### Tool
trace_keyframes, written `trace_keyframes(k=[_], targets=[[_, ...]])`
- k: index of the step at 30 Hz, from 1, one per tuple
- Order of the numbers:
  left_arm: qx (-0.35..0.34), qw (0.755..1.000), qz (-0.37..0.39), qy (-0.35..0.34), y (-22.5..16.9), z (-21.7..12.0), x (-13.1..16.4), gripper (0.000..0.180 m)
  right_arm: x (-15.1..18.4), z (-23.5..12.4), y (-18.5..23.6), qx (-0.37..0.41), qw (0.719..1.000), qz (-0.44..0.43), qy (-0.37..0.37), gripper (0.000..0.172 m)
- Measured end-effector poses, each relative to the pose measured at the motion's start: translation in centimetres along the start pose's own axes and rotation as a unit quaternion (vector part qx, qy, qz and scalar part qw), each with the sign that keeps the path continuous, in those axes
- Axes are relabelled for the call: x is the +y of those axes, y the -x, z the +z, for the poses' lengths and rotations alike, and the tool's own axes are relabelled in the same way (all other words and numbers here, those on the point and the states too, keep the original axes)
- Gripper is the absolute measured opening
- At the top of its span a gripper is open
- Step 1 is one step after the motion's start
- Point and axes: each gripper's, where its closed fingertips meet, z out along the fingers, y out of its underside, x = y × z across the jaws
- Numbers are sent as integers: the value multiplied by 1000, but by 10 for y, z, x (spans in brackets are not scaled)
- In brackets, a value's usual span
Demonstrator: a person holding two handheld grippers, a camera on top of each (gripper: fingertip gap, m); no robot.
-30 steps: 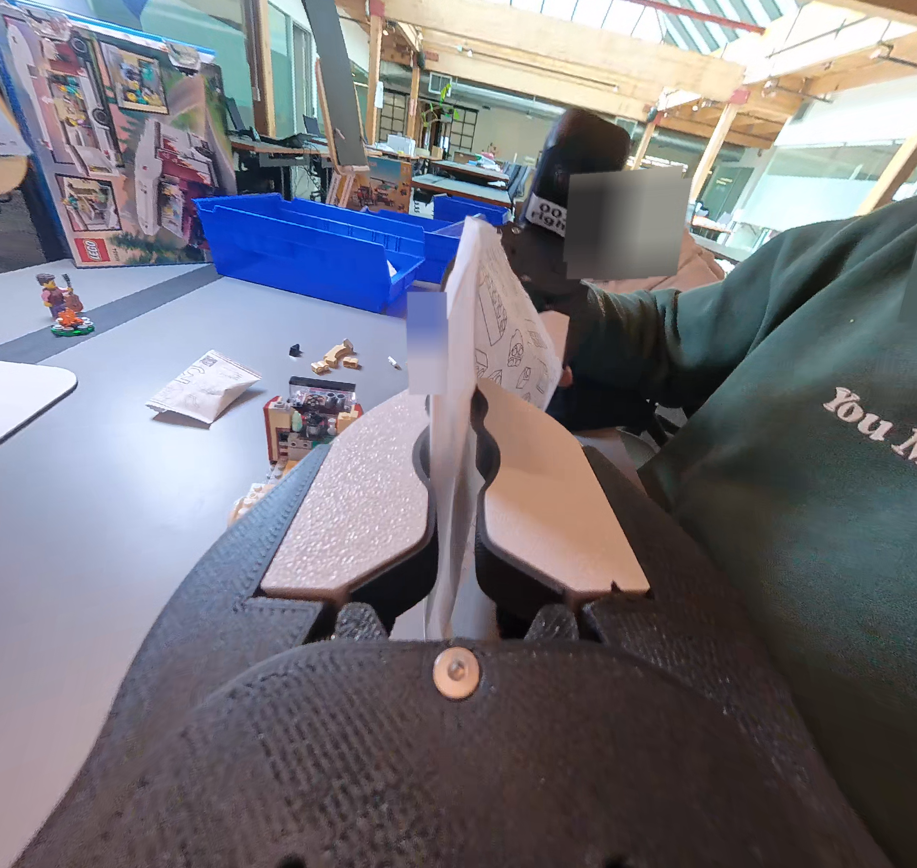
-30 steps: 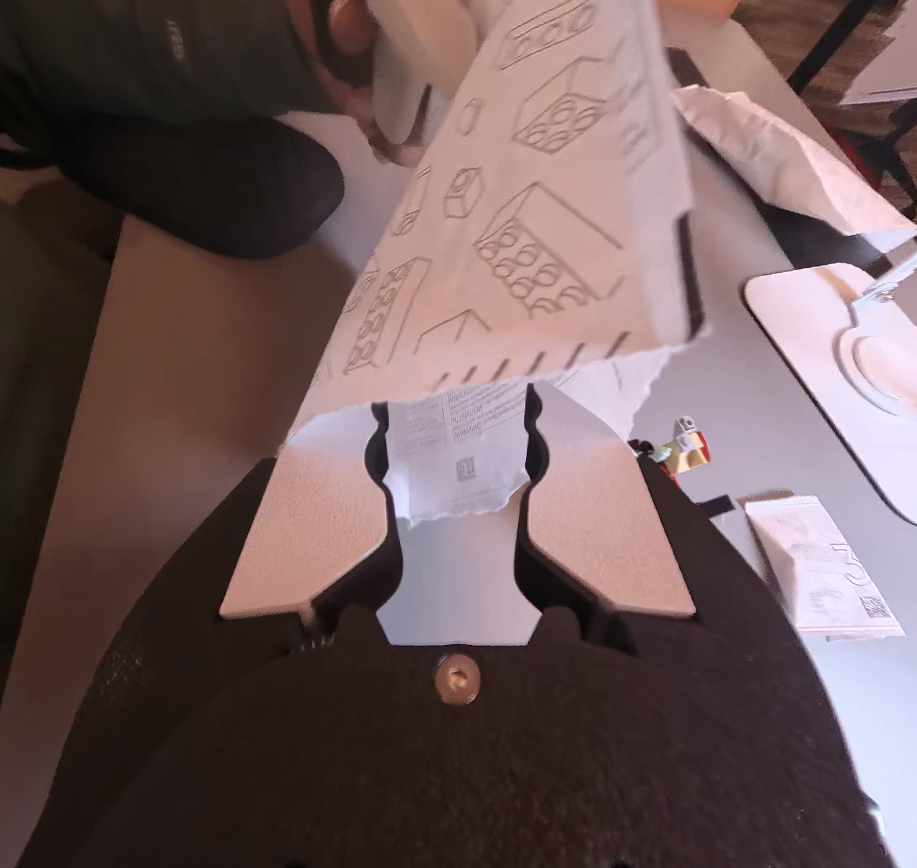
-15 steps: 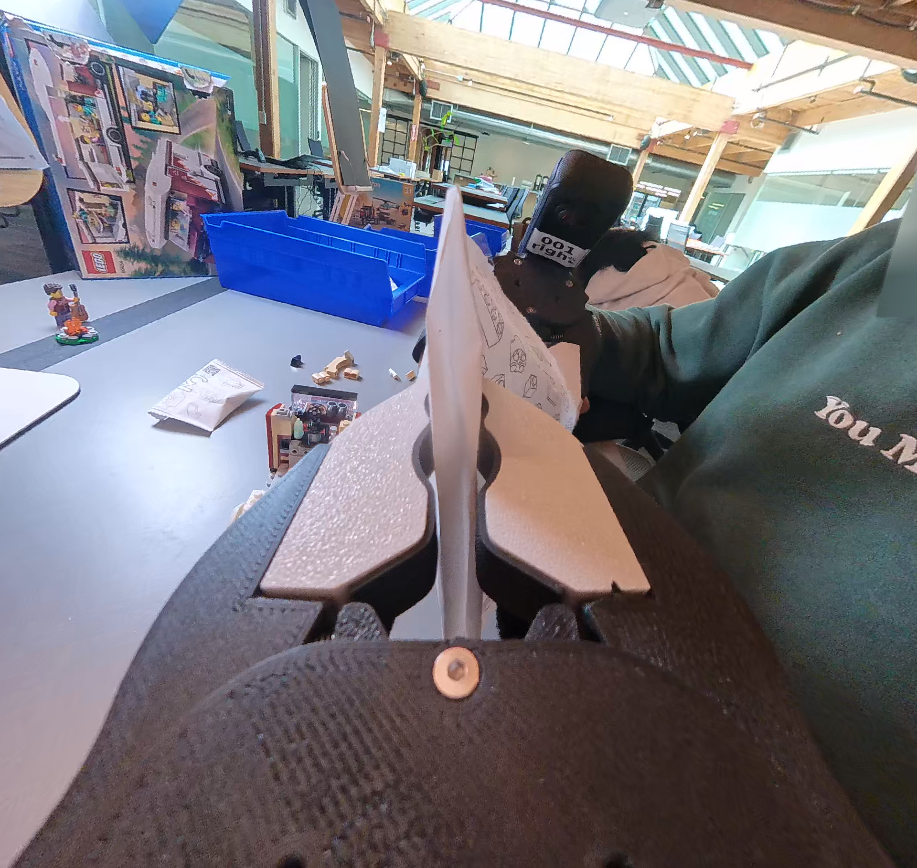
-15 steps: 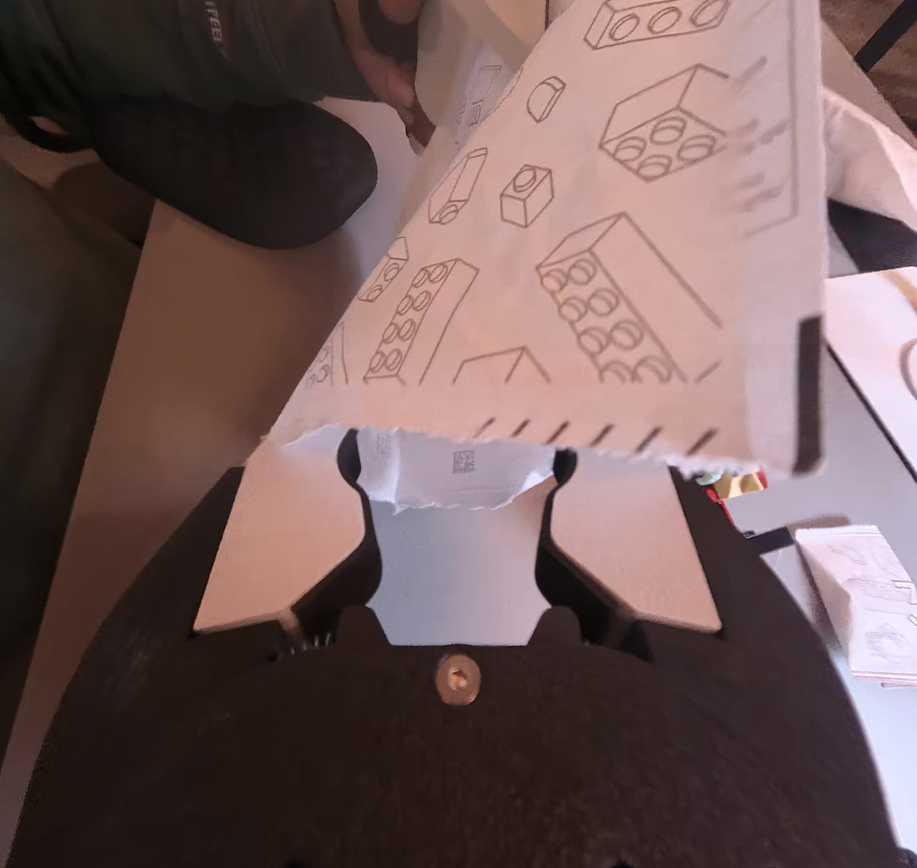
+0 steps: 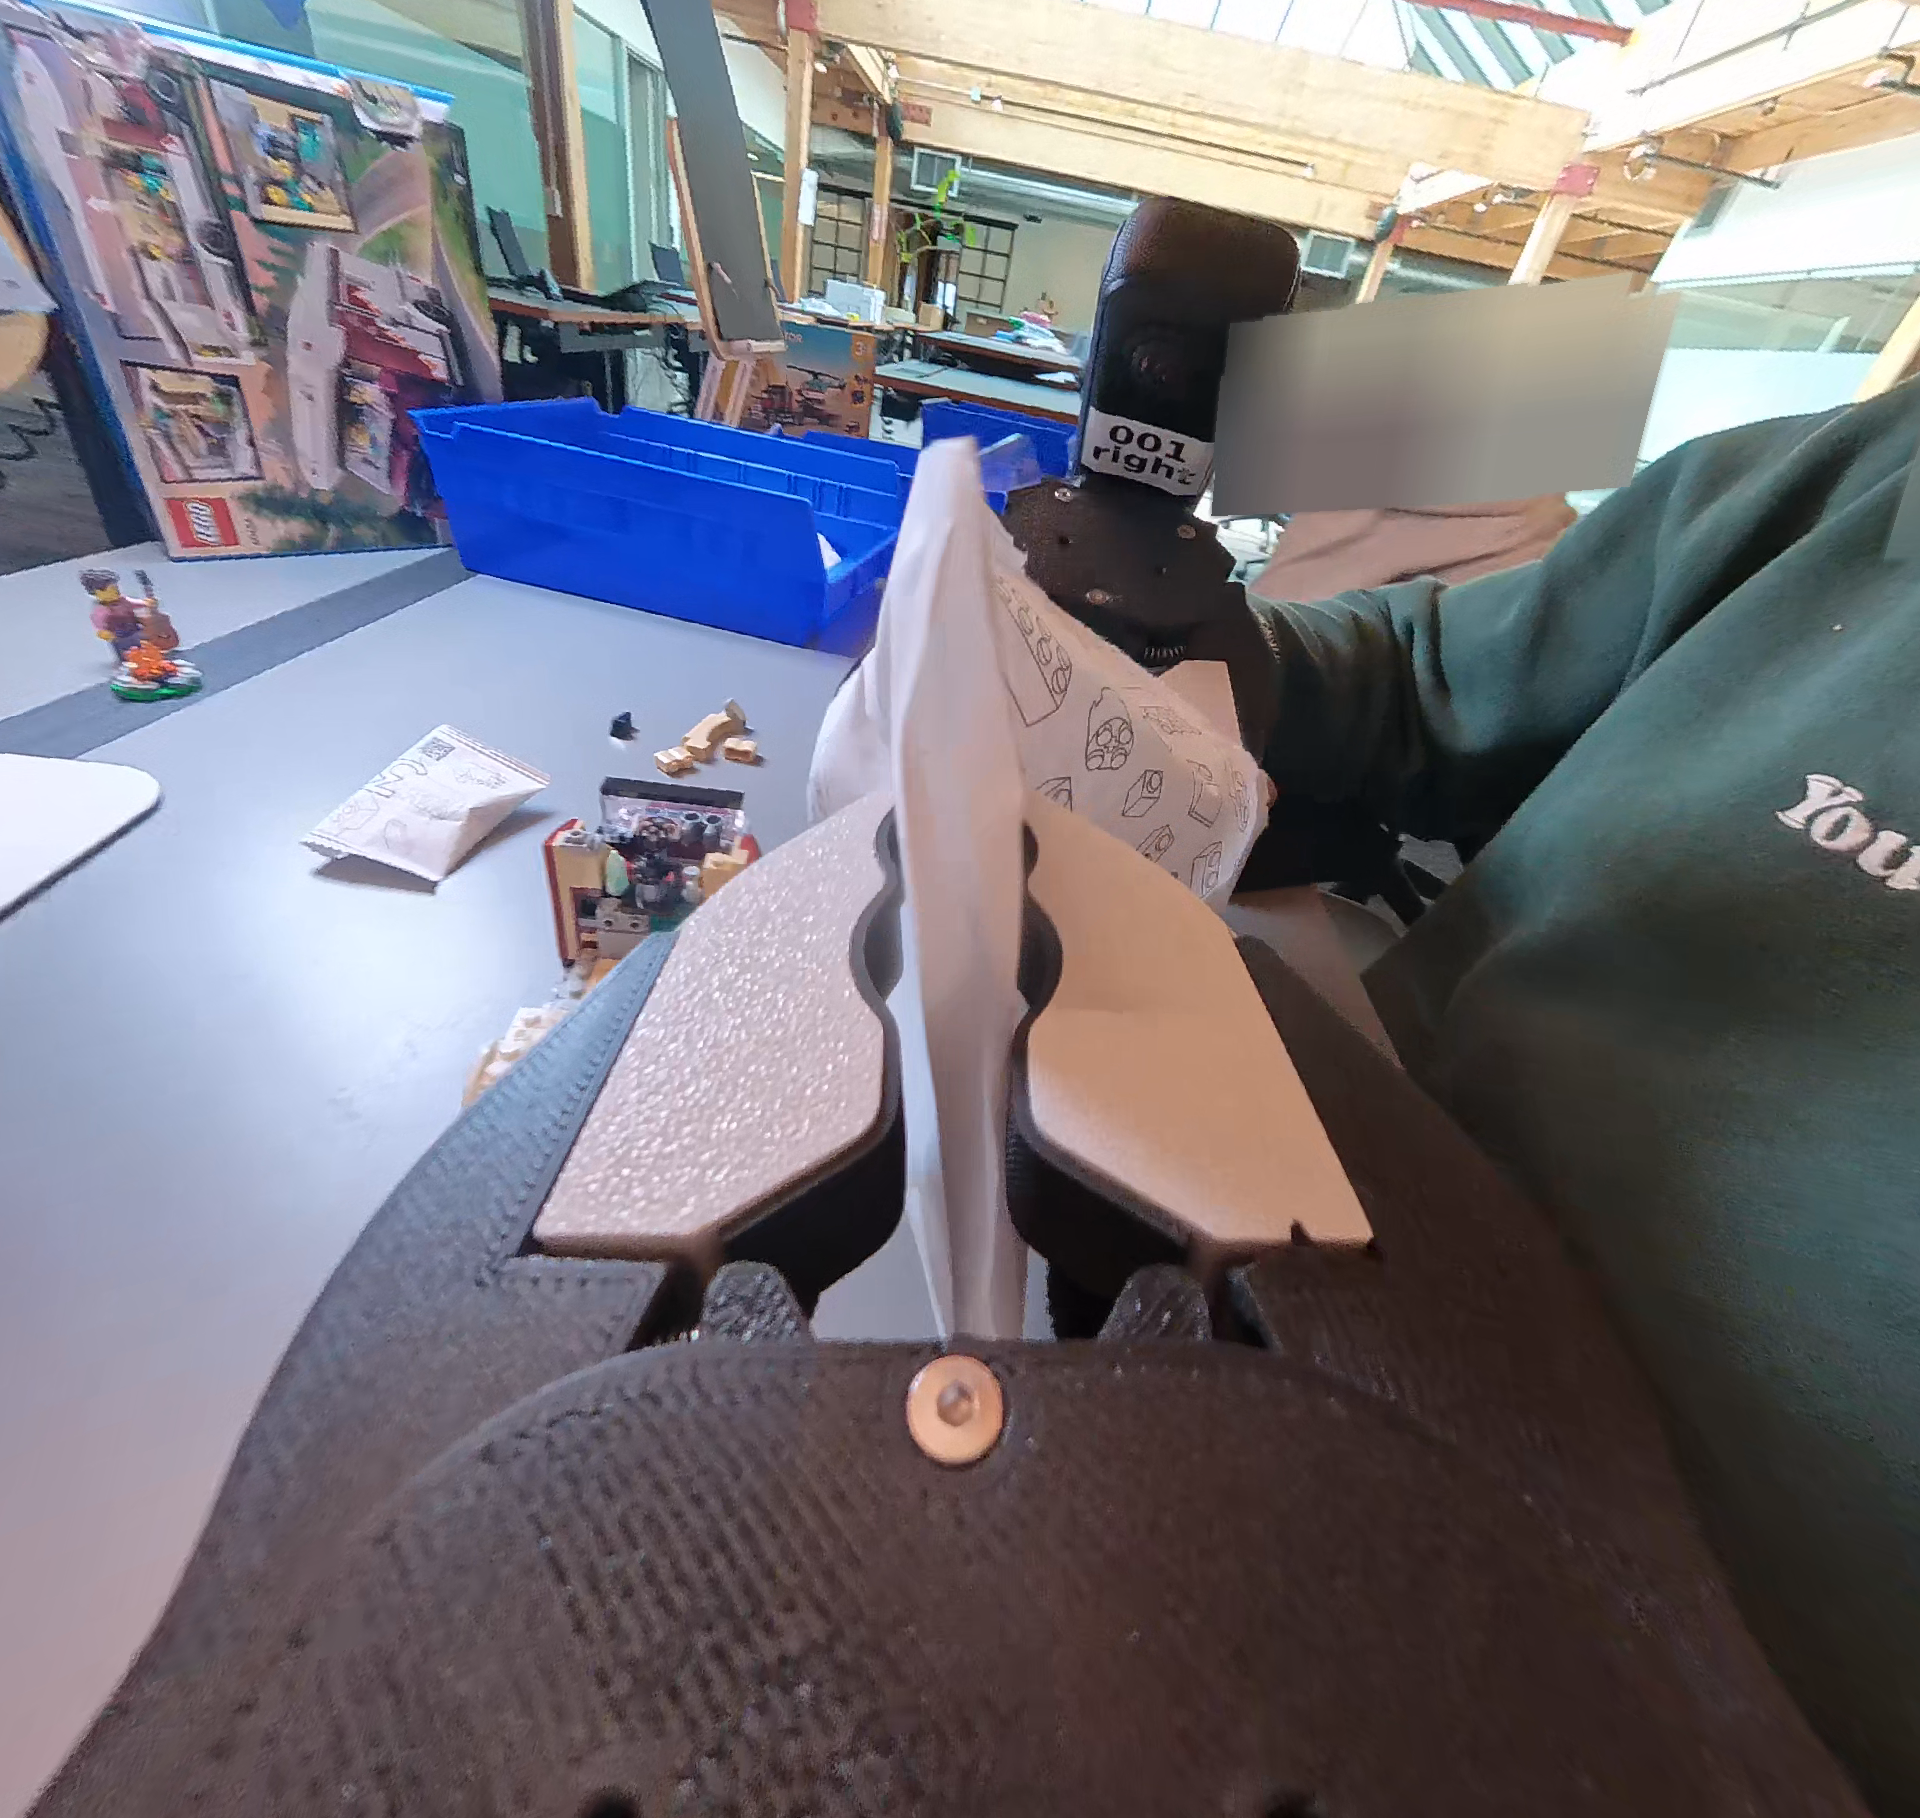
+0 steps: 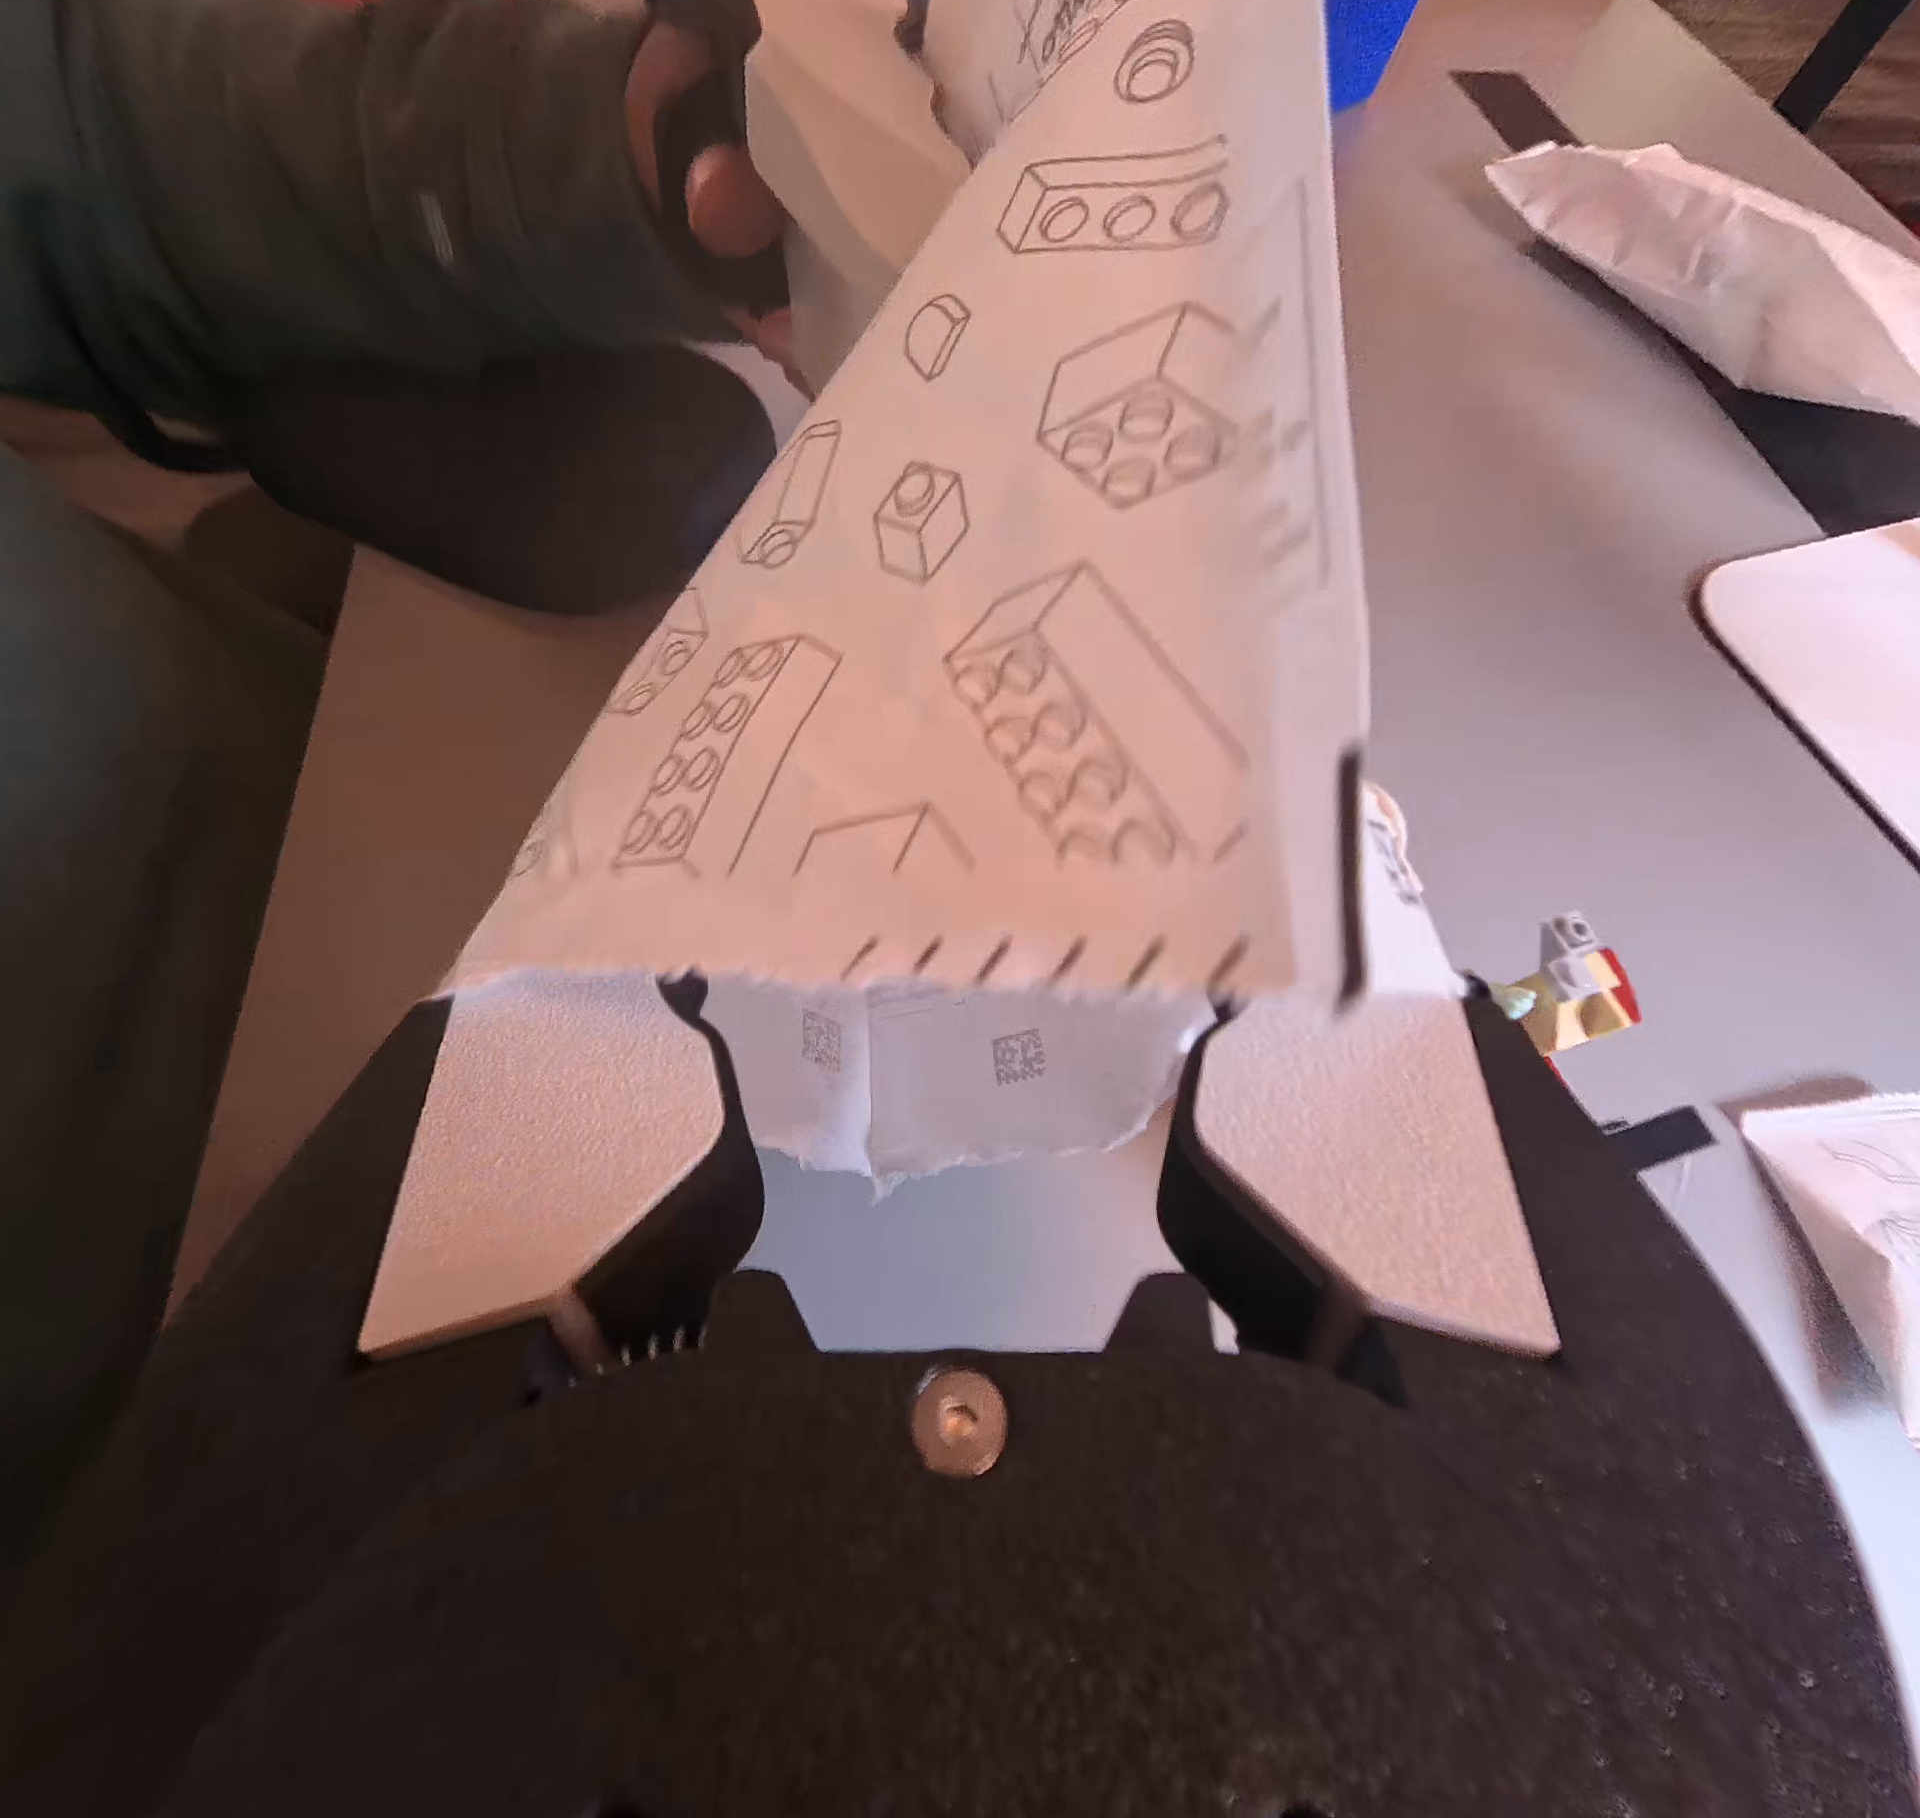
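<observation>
Up off the table, left gripper [image 5: 961, 833] pinches a white paper bag [image 5: 1132, 760]; right gripper's [image 6: 961, 979] grip unclear.

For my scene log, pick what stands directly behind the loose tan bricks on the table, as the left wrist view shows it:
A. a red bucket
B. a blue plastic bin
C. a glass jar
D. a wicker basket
B: a long blue plastic bin stands on the grey table beyond the tan bricks.

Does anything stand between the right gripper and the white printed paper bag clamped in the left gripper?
Nothing visible does. The paper bag's torn edge lies right over the fingers of the right gripper, hiding their tips; its jaws stand wide apart.
</observation>
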Motion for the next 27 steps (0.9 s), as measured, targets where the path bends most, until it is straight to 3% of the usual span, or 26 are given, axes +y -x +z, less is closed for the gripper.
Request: trace_keyframes(k=[1, 6, 9, 12, 16, 19, 20, 21, 24, 27], targets=[[-8, 1000, 0, -11, 3, -2, -4, 15, -4, -3, -3, 0, 1000, 10, -14, 96], [-13, 991, -38, -129, 22, -37, -39, 8, -27, -37, -23, 10, 994, 49, -98, 93], [-13, 970, -58, -235, 31, -69, -68, 3, -28, -48, -28, -12, 989, 76, -124, 91], [-23, 950, -58, -307, 35, -92, -86, 3, -21, -37, -20, -42, 987, 95, -122, 84], [-31, 929, -66, -363, 31, -98, -97, 2, -32, -12, -8, -40, 980, 108, -161, 64], [-30, 930, -74, -359, 22, -80, -91, 3, -51, -11, -12, -21, 969, 122, -216, 44], [-30, 933, -73, -350, 20, -73, -88, 4, -56, -14, -14, -19, 965, 124, -231, 14], [-29, 936, -71, -344, 18, -68, -87, 6, -58, -19, -15, -15, 964, 119, -238, 0], [-39, 946, -43, -319, 19, -73, -92, 18, -51, -36, -22, 5, 977, 67, -200, 0], [-117, 969, 41, -213, 34, -89, -87, 27, -31, -61, -19, -37, 993, 44, -103, 0]])
